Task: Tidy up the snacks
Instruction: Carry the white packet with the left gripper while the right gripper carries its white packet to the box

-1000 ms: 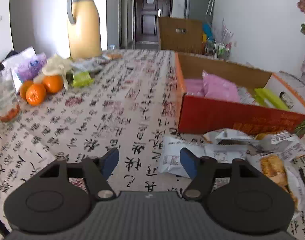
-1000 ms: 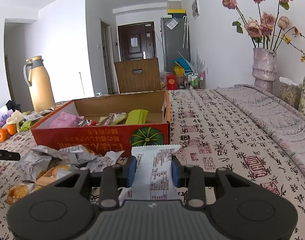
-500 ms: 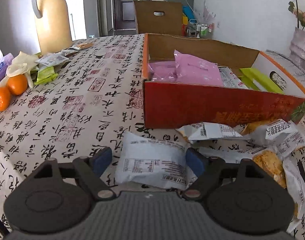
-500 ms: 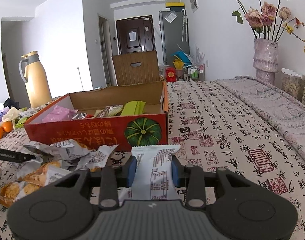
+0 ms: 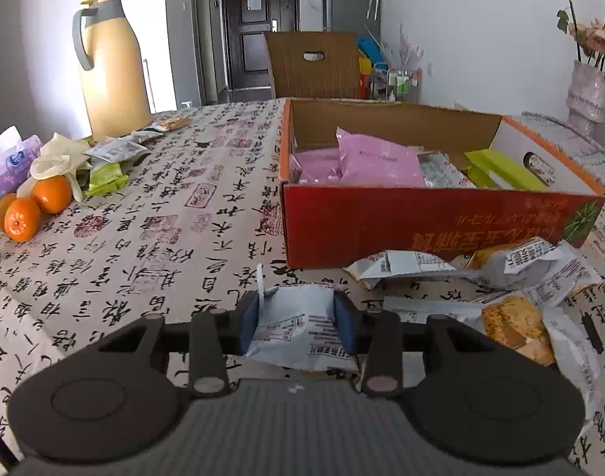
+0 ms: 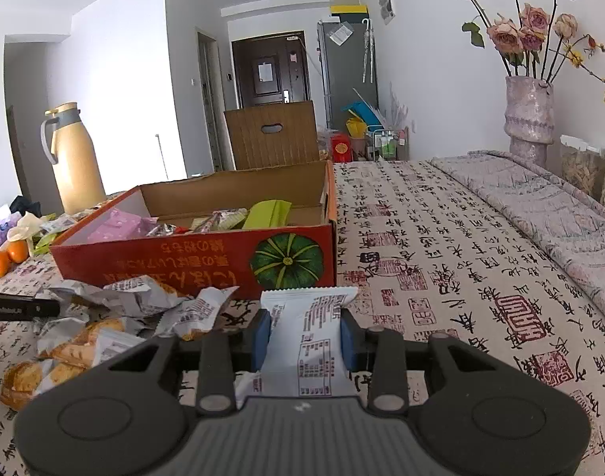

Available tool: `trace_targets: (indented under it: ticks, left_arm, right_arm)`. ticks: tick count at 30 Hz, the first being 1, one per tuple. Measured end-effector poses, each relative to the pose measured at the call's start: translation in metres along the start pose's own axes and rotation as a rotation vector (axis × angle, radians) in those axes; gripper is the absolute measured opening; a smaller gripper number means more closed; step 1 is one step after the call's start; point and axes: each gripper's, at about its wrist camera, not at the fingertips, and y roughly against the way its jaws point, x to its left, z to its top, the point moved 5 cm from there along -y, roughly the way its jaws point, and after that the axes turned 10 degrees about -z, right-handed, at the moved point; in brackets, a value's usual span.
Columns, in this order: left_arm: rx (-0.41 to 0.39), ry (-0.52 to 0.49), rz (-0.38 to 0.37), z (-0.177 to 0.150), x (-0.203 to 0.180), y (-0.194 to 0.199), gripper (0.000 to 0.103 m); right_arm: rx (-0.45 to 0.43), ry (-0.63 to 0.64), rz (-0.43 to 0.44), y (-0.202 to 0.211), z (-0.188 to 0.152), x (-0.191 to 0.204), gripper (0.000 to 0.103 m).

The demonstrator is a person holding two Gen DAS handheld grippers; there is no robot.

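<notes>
Blue pads on the left gripper (image 5: pixel 297 319) have just squeezed together on a white snack packet (image 5: pixel 298 327). The packet is crumpled between the pads and sits low over the table (image 5: pixel 152 238), in front of the red cardboard box (image 5: pixel 421 226). More snack packets (image 5: pixel 512 277) lie in a heap just beside it on the cloth. The right gripper (image 6: pixel 304 337) has its pads pressed on another white snack packet (image 6: pixel 306 341), which stands up between them with its zigzag top edge pointing at the box. Pink and green packs already lie inside the box.
</notes>
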Motion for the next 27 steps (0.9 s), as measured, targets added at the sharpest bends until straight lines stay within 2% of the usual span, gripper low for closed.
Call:
trace_targets:
  ticks: [7, 14, 27]
  left_arm:
    - [-0.073, -0.005, 0.008, 0.012, -0.001, 0.026, 0.041]
    - [-0.172, -0.013, 0.000, 0.041, -0.007, 0.054, 0.041]
    - [-0.271, -0.041, -0.061, 0.094, -0.037, 0.049, 0.041]
  right_arm:
    - [-0.027, 0.007, 0.015, 0.011, 0.006, 0.005, 0.035]
    - [-0.076, 0.012, 0.039, 0.022, 0.023, 0.014, 0.035]
    - [-0.177, 0.034, 0.092, 0.012, 0.074, 0.042, 0.035]
